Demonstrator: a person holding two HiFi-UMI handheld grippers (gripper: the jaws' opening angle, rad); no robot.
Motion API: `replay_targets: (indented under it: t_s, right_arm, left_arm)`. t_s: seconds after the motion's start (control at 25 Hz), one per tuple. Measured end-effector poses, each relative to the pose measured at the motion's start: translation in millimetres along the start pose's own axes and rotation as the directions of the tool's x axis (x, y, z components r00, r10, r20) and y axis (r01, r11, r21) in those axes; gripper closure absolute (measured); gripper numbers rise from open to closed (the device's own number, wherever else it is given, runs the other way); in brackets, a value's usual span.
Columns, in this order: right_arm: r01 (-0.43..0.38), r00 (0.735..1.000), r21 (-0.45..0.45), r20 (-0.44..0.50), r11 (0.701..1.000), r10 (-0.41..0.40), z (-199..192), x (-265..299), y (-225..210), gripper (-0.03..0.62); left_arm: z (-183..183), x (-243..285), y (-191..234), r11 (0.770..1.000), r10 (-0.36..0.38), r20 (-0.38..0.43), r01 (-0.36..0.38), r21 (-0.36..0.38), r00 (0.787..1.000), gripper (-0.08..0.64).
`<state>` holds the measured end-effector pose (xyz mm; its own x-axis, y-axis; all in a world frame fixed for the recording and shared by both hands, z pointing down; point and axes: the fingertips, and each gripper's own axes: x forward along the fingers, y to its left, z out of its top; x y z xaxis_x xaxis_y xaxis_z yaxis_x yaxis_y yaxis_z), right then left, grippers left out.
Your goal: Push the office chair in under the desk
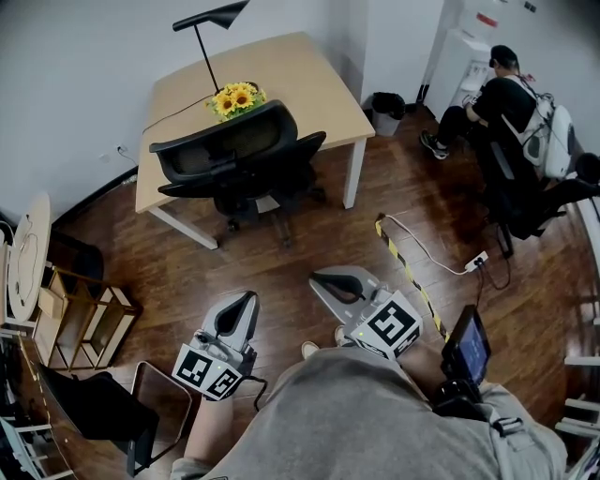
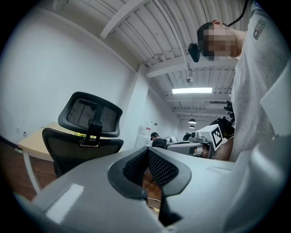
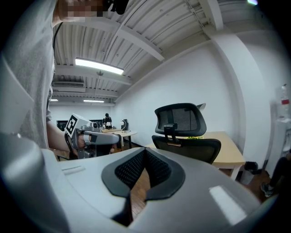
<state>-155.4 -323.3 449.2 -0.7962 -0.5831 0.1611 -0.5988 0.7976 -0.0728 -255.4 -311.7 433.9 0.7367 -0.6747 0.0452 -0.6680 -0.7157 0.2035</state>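
A black mesh office chair (image 1: 239, 155) stands at the front of a light wooden desk (image 1: 281, 75), its back toward me and its seat partly under the top. It also shows in the left gripper view (image 2: 84, 136) and the right gripper view (image 3: 184, 132). Well short of the chair, my left gripper (image 1: 246, 302) is shut with nothing between its jaws. My right gripper (image 1: 328, 277) is beside it, likewise shut and empty. Both point level toward the chair, apart from it.
Sunflowers (image 1: 236, 98) and a black lamp (image 1: 208, 28) are on the desk. A yellow-black taped cable (image 1: 408, 272) crosses the wood floor at right. A seated person (image 1: 487, 103) is at far right. Low shelves (image 1: 84, 319) and a dark chair (image 1: 103, 408) stand at left.
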Motion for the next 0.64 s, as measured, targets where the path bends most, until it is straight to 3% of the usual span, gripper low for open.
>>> replay_targets:
  t_s: [0.64]
  right_arm:
    - [0.001, 1.0, -0.018, 0.003, 1.0, -0.001, 4.3, -3.3, -2.7, 0.588]
  left_arm:
    - [1.2, 2.5, -3.1, 1.0, 0.005, 0.011, -0.005, 0.004, 1.0, 0.558]
